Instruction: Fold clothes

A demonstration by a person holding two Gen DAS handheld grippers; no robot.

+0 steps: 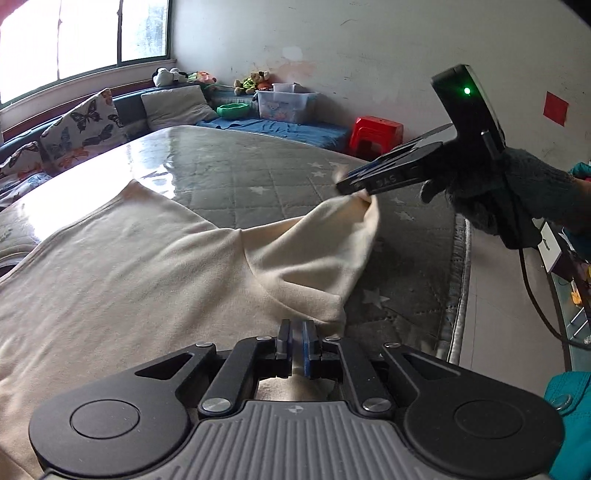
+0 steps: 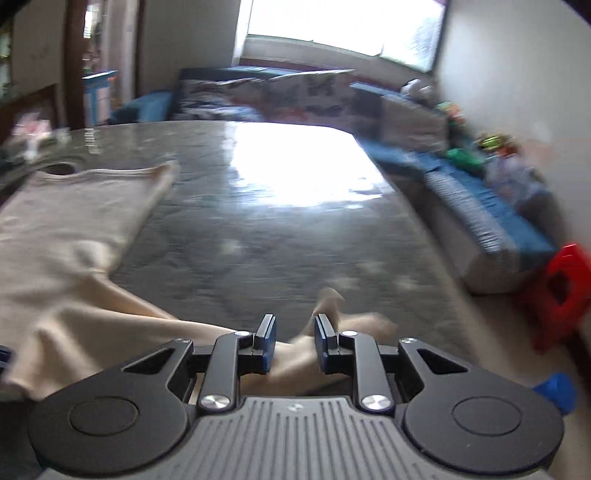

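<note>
- We see the cream knit garment (image 1: 140,258) spread flat on the grey star-quilted mattress (image 1: 280,177).
- Our left tool (image 1: 297,345) is clamped on its near hem.
- Our right tool (image 2: 294,332) has jaws slightly parted, a garment corner lying between them, pads not pressing.
- Red plastic stool (image 1: 376,134) sits beyond the mattress.

Right wrist view blurs the cream garment (image 2: 66,236) (sleeve end smeared)

Glaring off the mattress (image 1: 155,155) under window (image 2: 343,26) daylight; smearing with motion blur in the right view; bending at fisheye edges.
</note>
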